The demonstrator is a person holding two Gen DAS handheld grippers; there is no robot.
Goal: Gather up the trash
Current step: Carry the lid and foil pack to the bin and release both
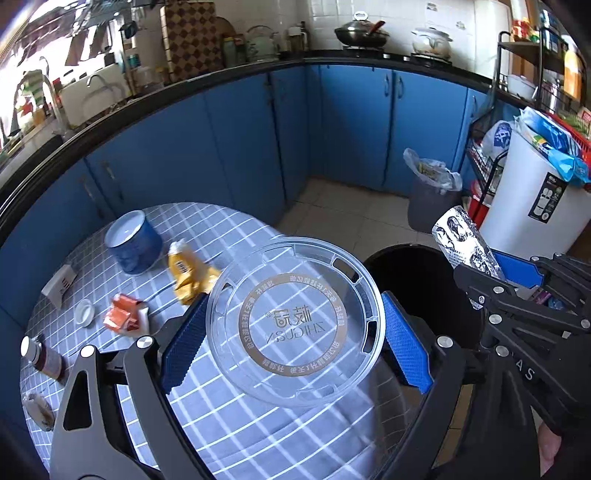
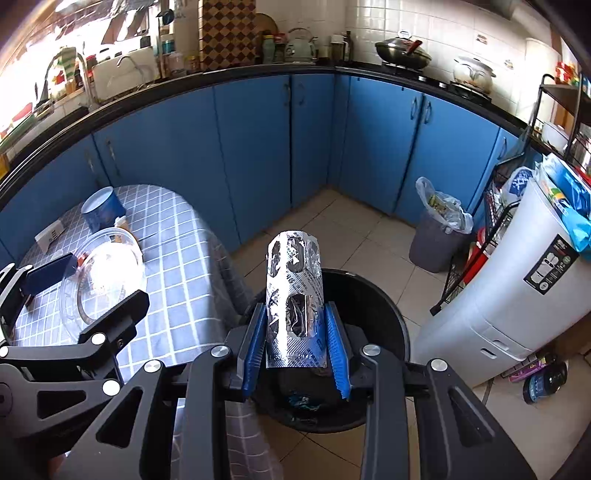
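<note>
Right wrist view: right gripper (image 2: 295, 347) is pinching an empty foil blister pack (image 2: 294, 295) above the black bin (image 2: 388, 314); left gripper (image 1: 291, 332) clamps a clear plastic lid (image 1: 295, 321) over the table (image 1: 221, 229).

- A home kitchen, built around a black L-shaped countertop (image 2: 258, 74) that runs along white-tiled walls.
- Below the countertop: blue cabinet doors (image 2: 251, 147).
- On it: a wok (image 2: 402, 51) and a white lidded pot (image 2: 472, 74) on burners, a kettle (image 2: 301, 46), a checkered board (image 2: 227, 33), and a faucet (image 1: 51, 96) at a sink.
- In front of it: a table with a checked cloth (image 2: 166, 236) and a lined grey waste bin (image 2: 437, 236) on a tiled floor.
</note>
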